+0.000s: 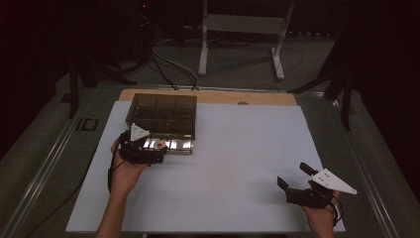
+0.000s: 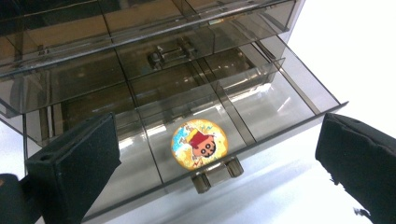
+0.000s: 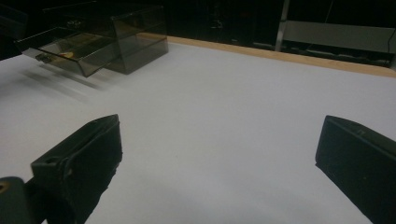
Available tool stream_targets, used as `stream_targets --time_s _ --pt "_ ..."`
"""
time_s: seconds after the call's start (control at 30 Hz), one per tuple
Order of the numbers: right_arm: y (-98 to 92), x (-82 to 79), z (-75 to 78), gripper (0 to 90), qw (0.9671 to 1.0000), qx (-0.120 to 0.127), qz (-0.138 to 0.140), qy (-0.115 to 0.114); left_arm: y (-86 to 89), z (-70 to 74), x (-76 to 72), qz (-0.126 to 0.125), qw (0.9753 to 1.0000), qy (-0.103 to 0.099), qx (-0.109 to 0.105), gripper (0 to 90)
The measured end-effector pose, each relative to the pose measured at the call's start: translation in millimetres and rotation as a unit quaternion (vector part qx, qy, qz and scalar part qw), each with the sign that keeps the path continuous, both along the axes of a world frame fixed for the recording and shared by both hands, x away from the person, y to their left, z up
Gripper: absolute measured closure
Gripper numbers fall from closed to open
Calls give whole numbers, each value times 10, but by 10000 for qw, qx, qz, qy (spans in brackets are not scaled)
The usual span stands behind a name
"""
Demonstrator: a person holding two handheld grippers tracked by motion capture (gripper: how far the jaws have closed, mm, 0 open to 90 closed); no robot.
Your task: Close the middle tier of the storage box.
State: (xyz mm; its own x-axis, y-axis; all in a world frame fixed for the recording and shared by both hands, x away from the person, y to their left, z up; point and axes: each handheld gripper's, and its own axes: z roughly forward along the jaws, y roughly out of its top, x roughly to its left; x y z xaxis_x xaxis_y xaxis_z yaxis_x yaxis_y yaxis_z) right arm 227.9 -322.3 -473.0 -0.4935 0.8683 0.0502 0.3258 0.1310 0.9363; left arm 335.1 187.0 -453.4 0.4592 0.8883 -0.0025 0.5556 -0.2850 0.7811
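Note:
A smoky clear plastic drawer box (image 1: 162, 115) stands at the back left of the white table. Its bottom drawer (image 2: 261, 100) is pulled out toward me. A round cartoon badge (image 2: 199, 143) lies flat in the drawer's middle compartment, just behind the drawer knob (image 2: 216, 173). My left gripper (image 1: 157, 151) hovers open right in front of the drawer, with nothing between its pads (image 2: 77, 161). My right gripper (image 1: 293, 177) is open over the near right of the table, far from the box (image 3: 122, 35), holding nothing.
The white table sheet (image 1: 237, 163) spreads wide between the two grippers. A wooden table edge (image 1: 218, 96) runs behind the box. Beyond it are cables (image 1: 168, 67) and a white metal stand (image 1: 242, 34) on the floor.

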Motion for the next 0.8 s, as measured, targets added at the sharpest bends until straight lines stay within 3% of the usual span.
stream_targets --time_s 0.13,0.3,0.37,0.47,0.5,0.53,0.6,0.63,0.7,0.8 --pt "2 0 3 4 10000 5 4 -4 0 -4 -31 -18 10000 49 -26 14" --pt "9 -1 1 4 10000 -4 14 1 -10 -13 -69 -29 9999 116 38 82" --pt "5 -4 2 4 10000 -1 13 -8 -9 -8 -87 14 10000 86 21 159" --pt "1 -2 2 4 10000 12 -3 4 -5 -5 -99 67 9999 97 7 169" --pt "5 -1 1 4 10000 -2 7 -5 -3 1 -121 155 9999 5 73 284" --pt "9 -2 2 4 10000 -7 12 0 3 3 -127 204 9998 4 57 344" --pt "12 -2 2 4 10000 -11 14 4 13 5 -133 224 9997 15 28 353" --pt "8 -2 2 4 10000 -8 12 -1 31 1 -149 230 9997 27 -55 452" --pt "3 -5 4 4 10000 0 -1 -3 41 -5 -155 256 9996 34 -77 516" --pt "1 -6 5 4 10000 2 -4 -9 100 -38 -160 175 9992 168 -321 644"
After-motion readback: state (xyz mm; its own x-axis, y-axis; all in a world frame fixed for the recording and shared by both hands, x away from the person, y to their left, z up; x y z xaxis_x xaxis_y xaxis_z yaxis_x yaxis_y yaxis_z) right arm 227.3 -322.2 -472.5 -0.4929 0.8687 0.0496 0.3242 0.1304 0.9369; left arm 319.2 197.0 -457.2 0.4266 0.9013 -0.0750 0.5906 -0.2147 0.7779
